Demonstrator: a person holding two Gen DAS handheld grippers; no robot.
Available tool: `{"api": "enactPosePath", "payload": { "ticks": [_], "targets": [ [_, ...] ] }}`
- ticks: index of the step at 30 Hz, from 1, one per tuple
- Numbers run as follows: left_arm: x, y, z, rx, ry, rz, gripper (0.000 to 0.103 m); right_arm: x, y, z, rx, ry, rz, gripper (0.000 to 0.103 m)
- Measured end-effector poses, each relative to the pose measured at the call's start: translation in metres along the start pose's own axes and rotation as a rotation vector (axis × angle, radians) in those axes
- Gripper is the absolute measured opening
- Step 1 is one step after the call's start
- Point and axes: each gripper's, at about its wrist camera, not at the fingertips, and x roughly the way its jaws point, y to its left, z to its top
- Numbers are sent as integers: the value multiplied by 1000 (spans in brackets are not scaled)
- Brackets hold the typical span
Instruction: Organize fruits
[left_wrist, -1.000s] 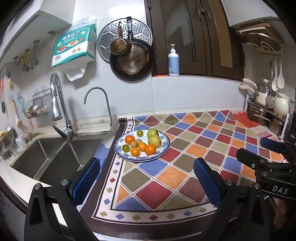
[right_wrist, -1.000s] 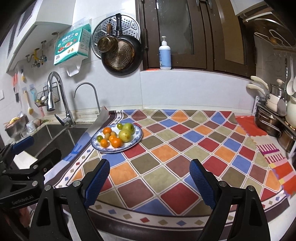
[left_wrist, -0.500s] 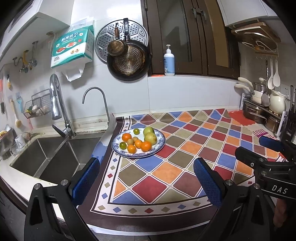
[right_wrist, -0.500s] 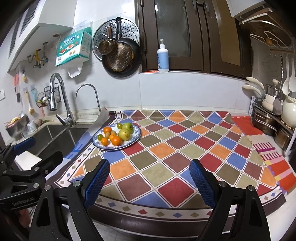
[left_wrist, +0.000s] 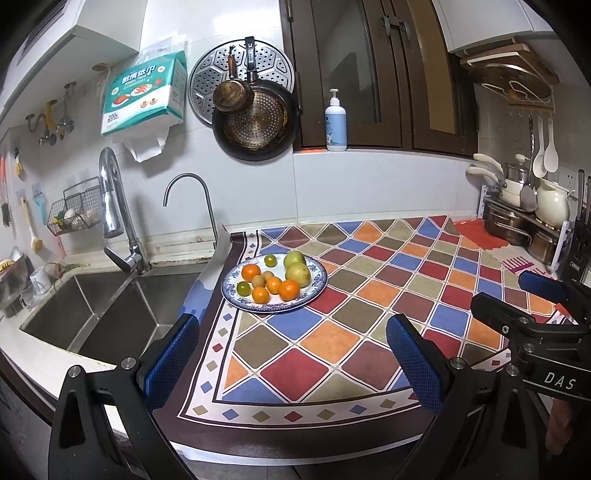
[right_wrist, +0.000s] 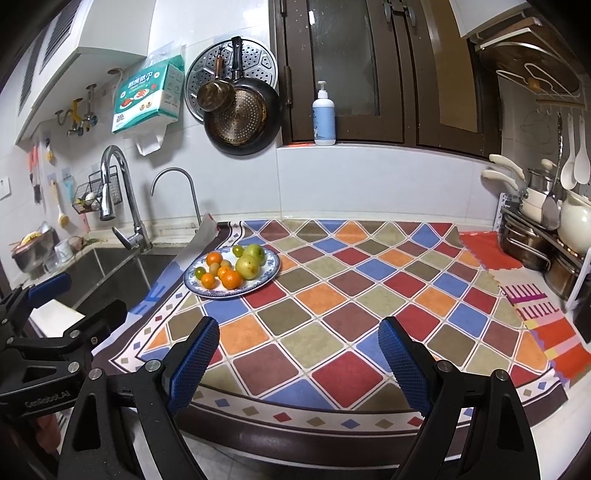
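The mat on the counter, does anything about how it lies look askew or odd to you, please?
Yes. The patterned mat is curled up at its far-left corner by the sink, showing its pale underside, just beside the fruit plate. Its front edge also overhangs the counter.

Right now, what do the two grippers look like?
Both are black plastic frames with silver screws and two fingers faced with bumpy blue pads. The left gripper shows "GenRobot.AI" in grey letters in the right wrist view. The right gripper shows white "DAS" lettering in the left wrist view. No cables or sleeves show.
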Motion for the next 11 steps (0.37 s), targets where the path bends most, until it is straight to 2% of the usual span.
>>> {"api": "enactPosePath", "payload": {
  "ticks": [11],
  "targets": [
    [2,-5,2,4,13,-3,103,-5,-7,0,7,9,-2,88]
  ]
}}
